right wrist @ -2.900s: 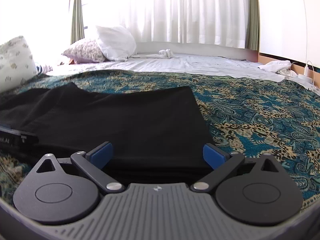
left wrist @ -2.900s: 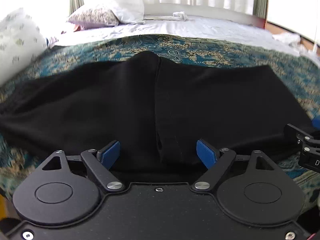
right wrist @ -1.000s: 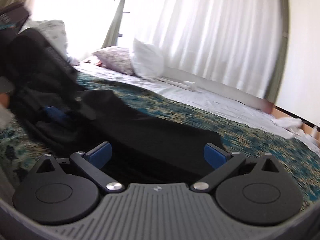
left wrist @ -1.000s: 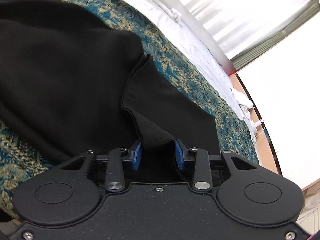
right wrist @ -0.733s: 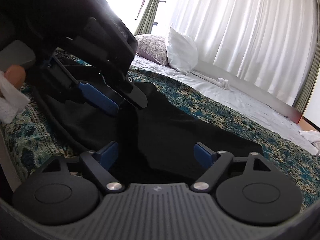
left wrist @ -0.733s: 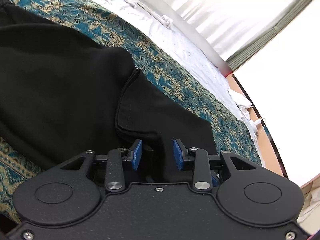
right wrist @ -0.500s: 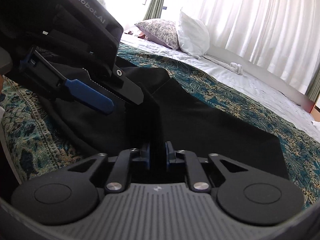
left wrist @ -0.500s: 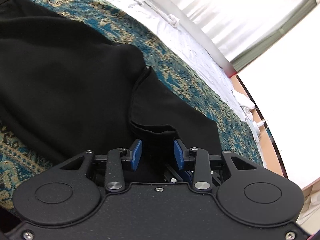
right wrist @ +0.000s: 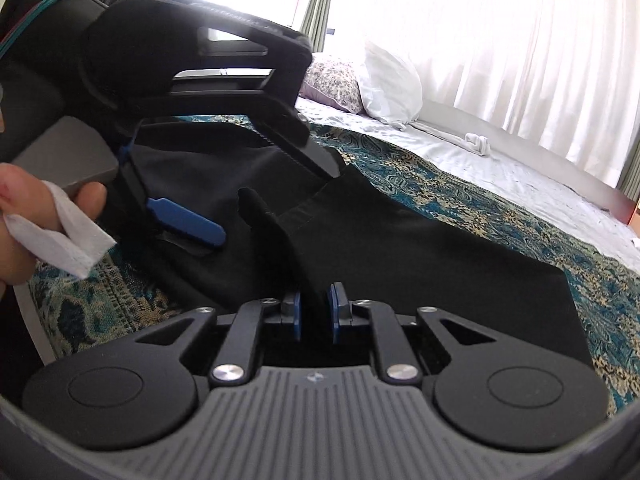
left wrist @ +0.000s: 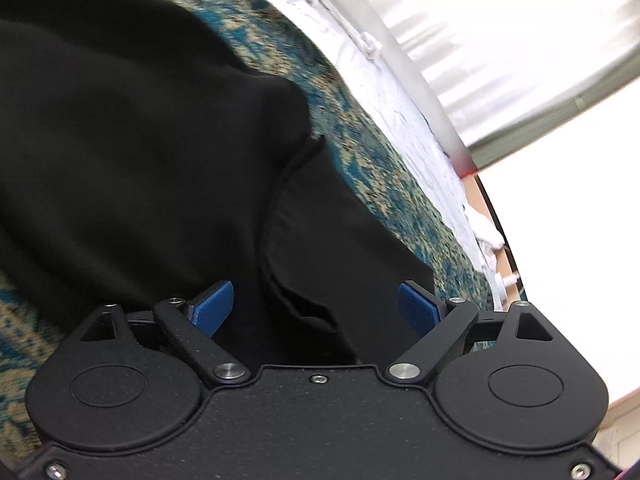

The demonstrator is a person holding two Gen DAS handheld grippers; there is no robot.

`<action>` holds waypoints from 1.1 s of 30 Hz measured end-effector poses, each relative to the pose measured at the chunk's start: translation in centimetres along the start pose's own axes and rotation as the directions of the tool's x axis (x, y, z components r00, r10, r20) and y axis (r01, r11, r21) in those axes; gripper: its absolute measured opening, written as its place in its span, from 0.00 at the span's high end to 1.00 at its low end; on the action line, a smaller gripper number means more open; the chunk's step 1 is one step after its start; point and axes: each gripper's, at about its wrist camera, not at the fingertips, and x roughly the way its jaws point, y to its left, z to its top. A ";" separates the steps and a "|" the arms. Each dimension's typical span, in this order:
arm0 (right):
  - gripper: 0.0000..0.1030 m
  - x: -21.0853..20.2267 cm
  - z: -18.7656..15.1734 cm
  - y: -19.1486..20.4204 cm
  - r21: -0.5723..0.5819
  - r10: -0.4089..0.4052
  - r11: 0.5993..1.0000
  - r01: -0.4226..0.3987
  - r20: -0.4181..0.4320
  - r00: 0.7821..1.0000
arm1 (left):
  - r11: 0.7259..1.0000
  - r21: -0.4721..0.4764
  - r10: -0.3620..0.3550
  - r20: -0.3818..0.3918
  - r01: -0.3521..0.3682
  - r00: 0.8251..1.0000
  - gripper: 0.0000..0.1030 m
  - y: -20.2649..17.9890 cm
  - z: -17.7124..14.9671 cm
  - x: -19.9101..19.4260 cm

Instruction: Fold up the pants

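Note:
Black pants (left wrist: 140, 128) lie spread on a teal patterned bedspread (left wrist: 384, 168); they also show in the right wrist view (right wrist: 420, 248). My left gripper (left wrist: 316, 306) is open, its blue pads on either side of a raised fold of the pants' edge, not pinching it. My right gripper (right wrist: 314, 316) is shut on a pinched-up fold of the pants' edge. The left gripper also shows in the right wrist view (right wrist: 240, 184), close by on the left, held by a hand (right wrist: 24, 216).
The bedspread (right wrist: 500, 208) covers the near part of the bed. A white sheet (right wrist: 520, 176), pillows (right wrist: 384, 84) and a small rolled white cloth (right wrist: 476, 142) lie farther back. White curtains (right wrist: 520, 40) hang behind. A wooden floor edge and cable (left wrist: 504, 280) are at the right.
My left gripper has opened and let go of the fold it held. My right gripper stays shut on the pants' edge, having closed on it about half a second ago.

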 end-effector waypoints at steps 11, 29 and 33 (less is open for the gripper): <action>0.82 -0.7 -0.4 -1.2 0.081 0.006 0.997 -0.009 0.042 0.999 | 0.998 0.055 0.028 -0.031 -0.027 0.999 0.11 -2.1 -0.1 3.1; 0.27 -2.0 -1.2 -1.5 0.064 -0.047 0.997 0.043 0.056 0.997 | 0.989 0.118 0.087 -0.009 -0.085 0.996 0.95 -3.9 -0.5 3.7; 0.24 -2.2 -1.9 -1.9 -0.005 -0.153 0.988 0.153 0.014 0.988 | 0.985 0.144 0.092 0.041 -0.097 0.995 0.95 -4.6 0.2 2.1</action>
